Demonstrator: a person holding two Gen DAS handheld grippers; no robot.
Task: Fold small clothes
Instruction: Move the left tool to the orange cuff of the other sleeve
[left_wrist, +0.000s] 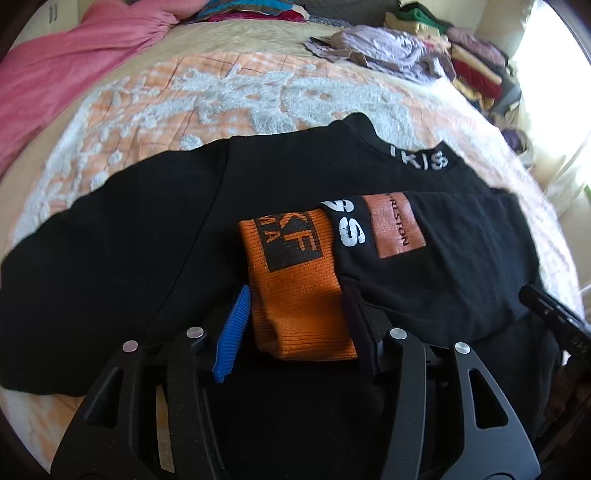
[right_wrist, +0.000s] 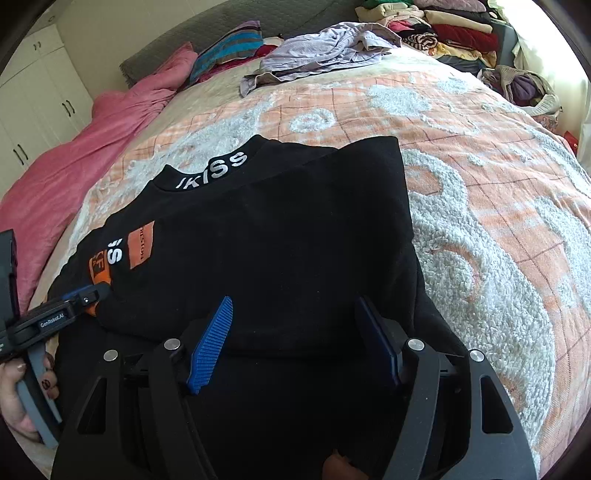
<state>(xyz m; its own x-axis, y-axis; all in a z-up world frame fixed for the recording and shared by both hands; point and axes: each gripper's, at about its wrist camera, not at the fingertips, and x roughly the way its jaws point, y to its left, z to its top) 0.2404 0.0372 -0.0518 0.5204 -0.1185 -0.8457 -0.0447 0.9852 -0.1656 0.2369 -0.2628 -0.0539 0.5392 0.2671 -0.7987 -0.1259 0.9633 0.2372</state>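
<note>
A black sweatshirt (left_wrist: 147, 229) with a white-lettered collar (left_wrist: 419, 158) lies spread on the bed, one sleeve folded across its body. The sleeve's orange cuff (left_wrist: 295, 288) lies between the fingers of my left gripper (left_wrist: 299, 325), whose jaws stand apart around it. In the right wrist view the sweatshirt (right_wrist: 280, 240) fills the middle, its right side folded over. My right gripper (right_wrist: 295, 343) is open, its blue pads (right_wrist: 212, 343) resting on the black fabric. The left gripper (right_wrist: 79, 295) shows at the left edge by the cuff.
The orange and white bedspread (right_wrist: 480, 184) stretches to the right and beyond. A pink blanket (left_wrist: 74, 66) lies along the left. A crumpled lilac garment (right_wrist: 325, 48) and stacks of folded clothes (right_wrist: 443, 26) sit at the far side.
</note>
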